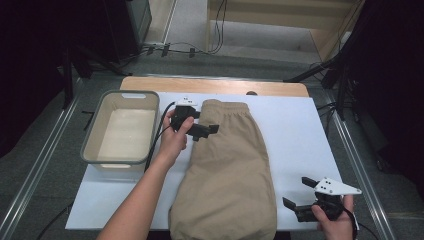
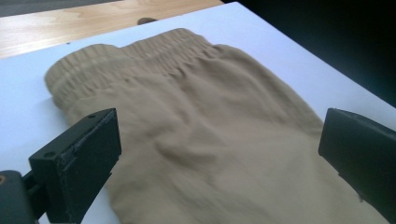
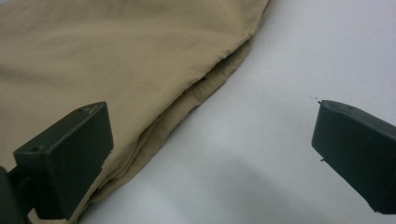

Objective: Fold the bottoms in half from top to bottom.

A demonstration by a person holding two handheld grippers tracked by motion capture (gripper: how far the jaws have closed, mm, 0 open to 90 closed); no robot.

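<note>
Trousers (image 1: 227,165) lie flat mid-table, waistband far. We hover left gripper (image 1: 202,131) over the waistband end and right gripper (image 1: 299,196) beside the near edge, both jaws spread, empty, probably to fold.

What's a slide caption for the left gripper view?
Open left gripper poised over tan shorts near their elastic waistband on the white table.

Between the left gripper's (image 2: 219,154) matt black plastic jaws lies soft tan cloth, the trousers (image 2: 210,140), on a smooth white sheet (image 2: 280,42); bare wood (image 2: 70,23) beyond
</note>
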